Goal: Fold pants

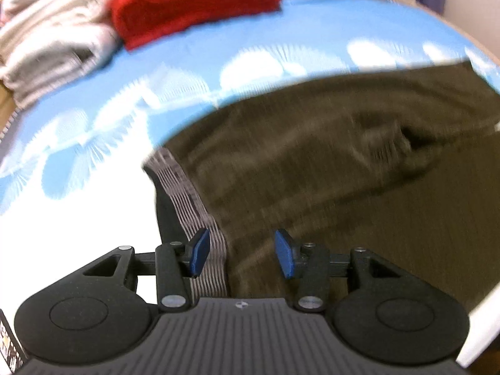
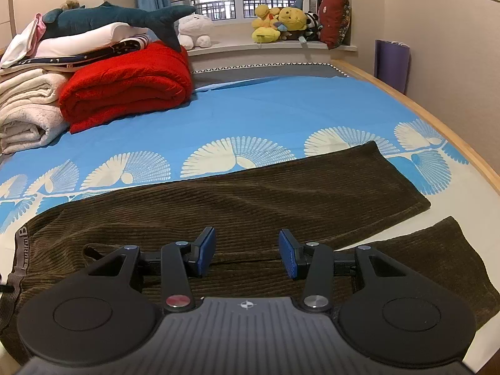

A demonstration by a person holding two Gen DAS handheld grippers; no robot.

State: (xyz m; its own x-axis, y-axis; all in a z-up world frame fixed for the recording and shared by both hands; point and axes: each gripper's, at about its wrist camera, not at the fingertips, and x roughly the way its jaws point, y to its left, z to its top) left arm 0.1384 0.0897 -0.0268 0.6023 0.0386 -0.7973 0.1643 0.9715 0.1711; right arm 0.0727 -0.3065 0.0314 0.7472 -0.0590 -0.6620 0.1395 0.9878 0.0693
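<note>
pants (image 2: 218, 206) under both open, empty grippers

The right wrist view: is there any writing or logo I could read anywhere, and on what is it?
"B": the last letter on the grey waistband of the brown pants; the letters before it are too distorted to read.
A small round emblem, no words, on the right tool's body.
In the left wrist view the waistband is too blurred to read.

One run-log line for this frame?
brown corduroy pants: flat on blue bedsheet | left gripper: open over waistband | right gripper: open, empty
</note>
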